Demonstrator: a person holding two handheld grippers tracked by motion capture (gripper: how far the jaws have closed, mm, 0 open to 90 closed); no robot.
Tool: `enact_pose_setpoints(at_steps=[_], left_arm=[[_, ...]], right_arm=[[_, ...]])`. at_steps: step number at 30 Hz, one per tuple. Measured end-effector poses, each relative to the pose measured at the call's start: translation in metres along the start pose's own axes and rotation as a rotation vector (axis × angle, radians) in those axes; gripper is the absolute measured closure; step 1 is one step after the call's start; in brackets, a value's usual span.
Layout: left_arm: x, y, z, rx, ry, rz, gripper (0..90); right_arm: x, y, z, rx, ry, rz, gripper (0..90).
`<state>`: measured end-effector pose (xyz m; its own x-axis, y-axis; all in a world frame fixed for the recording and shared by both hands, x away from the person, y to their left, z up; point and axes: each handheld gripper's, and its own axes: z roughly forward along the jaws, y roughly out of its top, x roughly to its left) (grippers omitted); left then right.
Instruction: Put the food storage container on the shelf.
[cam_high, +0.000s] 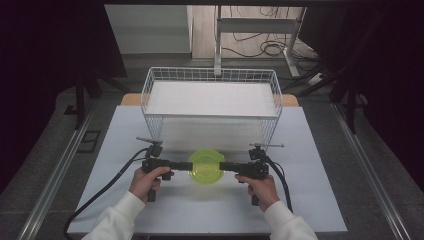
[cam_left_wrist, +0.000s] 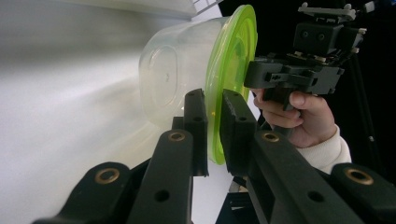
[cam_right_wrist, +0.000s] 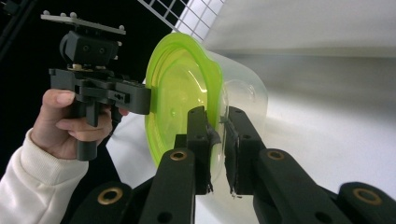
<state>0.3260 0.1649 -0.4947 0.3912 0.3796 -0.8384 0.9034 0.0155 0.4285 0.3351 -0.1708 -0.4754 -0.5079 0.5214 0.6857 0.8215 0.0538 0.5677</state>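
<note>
white tabletop (cam_high: 150, 210) | white wire basket (cam_high: 210, 95) at the far side | clear plastic tub with round lime-green lid (cam_high: 206, 166) held in front of basket | left gripper (cam_high: 185, 165) clamped on lid's left rim | right gripper (cam_high: 225, 166) clamped on its right rim

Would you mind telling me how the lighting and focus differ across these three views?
High view: evenly lit white table, dark surroundings, green lid glowing. Left gripper view: table blown out to white, container slightly soft. Right gripper view: similar glare, near jaws sharp, black background.
</note>
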Motion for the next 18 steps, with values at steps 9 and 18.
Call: enact_pose_setpoints(at_steps=[9, 18], left_arm=[[-0.017, 0.006, -0.01, -0.019, 0.006, 0.036, 82.4], [-0.035, 0.018, -0.02, -0.045, 0.007, 0.064, 82.5]], right_arm=[[0.014, 0.007, -0.007, -0.026, 0.016, -0.048, 80.7], [0.032, 0.022, -0.016, -0.05, 0.026, -0.086, 80.7]])
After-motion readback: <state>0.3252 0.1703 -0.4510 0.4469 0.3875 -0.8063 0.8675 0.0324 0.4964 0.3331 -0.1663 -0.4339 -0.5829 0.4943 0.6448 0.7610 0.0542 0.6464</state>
